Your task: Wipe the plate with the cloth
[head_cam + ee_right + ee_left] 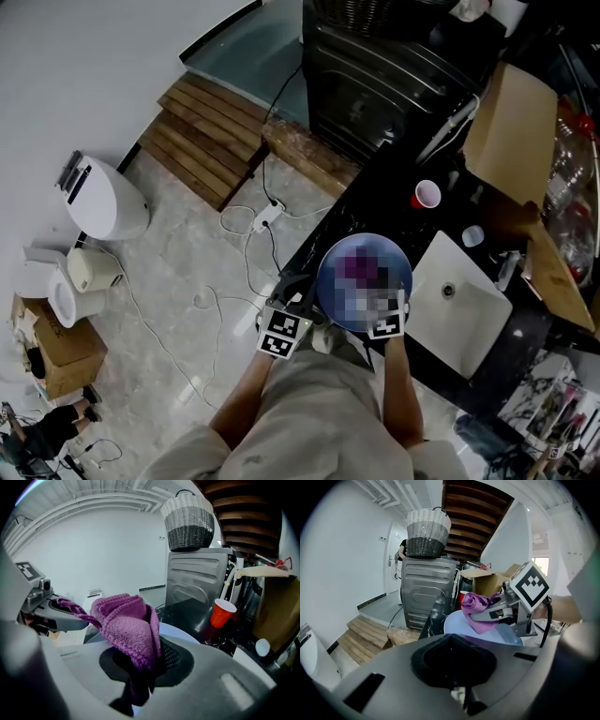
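At frame centre, over the black counter (375, 197) edge: cloth poised on the plate, wipe apparently just starting.

The right gripper (149, 667) is clamping the purple knitted cloth (129, 625), which is bunching directly over the face of the blue plate (461, 625), just ahead of its jaws. The left gripper (452, 641) is sitting at the plate's lower-left rim, jaws fully closed, apparently pinching that rim. By my judgement, the cloth needs only to be pressed down and swept across.
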